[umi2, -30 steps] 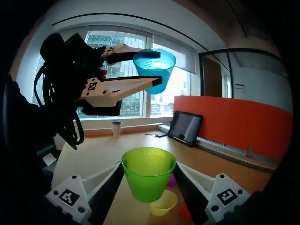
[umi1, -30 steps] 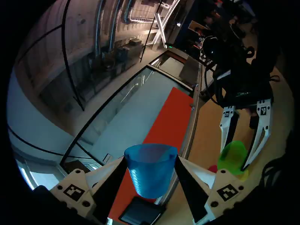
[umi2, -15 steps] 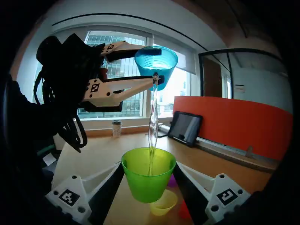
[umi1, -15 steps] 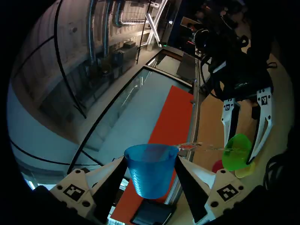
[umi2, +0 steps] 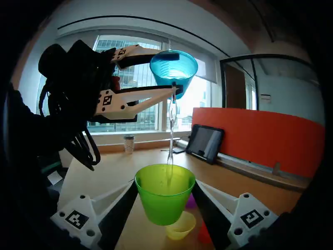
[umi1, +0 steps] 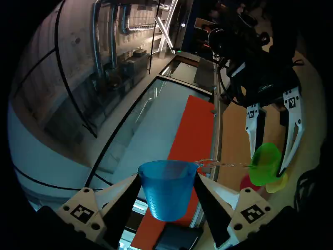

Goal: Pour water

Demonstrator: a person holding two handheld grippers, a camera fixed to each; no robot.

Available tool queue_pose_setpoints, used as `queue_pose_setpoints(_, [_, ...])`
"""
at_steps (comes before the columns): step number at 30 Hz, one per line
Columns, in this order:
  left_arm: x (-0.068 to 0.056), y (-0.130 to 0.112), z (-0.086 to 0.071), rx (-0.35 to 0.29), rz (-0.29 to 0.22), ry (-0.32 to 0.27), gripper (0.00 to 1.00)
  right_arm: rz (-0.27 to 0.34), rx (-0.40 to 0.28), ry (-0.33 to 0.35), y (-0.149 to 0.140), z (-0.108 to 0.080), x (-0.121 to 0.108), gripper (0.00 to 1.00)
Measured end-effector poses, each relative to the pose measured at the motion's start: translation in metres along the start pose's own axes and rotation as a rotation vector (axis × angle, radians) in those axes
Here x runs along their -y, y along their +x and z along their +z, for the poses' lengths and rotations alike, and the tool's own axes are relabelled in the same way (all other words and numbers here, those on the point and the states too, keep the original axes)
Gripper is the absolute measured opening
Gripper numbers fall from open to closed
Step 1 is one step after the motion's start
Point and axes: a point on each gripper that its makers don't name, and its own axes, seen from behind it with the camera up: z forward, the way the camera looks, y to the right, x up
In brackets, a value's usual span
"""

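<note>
My left gripper is shut on a blue cup, tipped over on its side. In the right gripper view that blue cup hangs high up, mouth tilted down toward me, held by the left gripper. A thin stream of water falls from its rim into the green cup. My right gripper is shut on the green cup, held upright below. In the left gripper view the green cup sits between the right gripper's fingers, with the water stream reaching it.
A wooden desk lies below. On it lie a yellow cup, a purple cup and a red cup under the green one. A tablet leans at an orange divider. A paper cup stands by the window.
One second ago no water flowed. The blue cup has tipped further and the stream now runs into the green cup, thinner than half a second ago.
</note>
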Motion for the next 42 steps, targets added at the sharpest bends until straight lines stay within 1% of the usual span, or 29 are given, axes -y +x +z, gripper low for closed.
queue_pose_setpoints(5, [0.002,0.004,0.0,-0.009,0.022,0.003,0.86,0.002,-0.003,-0.002,0.0,-0.001,-0.002,0.91])
queue_pose_setpoints(23, [0.022,0.015,0.0,-0.026,0.105,0.041,0.86,0.003,-0.023,-0.013,0.004,-0.006,-0.007,0.91])
queue_pose_setpoints(29, [0.022,0.02,0.0,-0.033,0.135,0.042,0.86,0.003,-0.027,-0.013,0.005,-0.006,-0.008,0.91])
queue_pose_setpoints(38, [0.028,0.024,-0.001,-0.037,0.185,0.053,0.86,-0.001,-0.029,-0.013,0.006,-0.007,-0.007,0.91])
queue_pose_setpoints(42, [0.028,0.025,0.0,-0.04,0.199,0.057,0.86,-0.002,-0.031,-0.013,0.007,-0.007,-0.007,0.91])
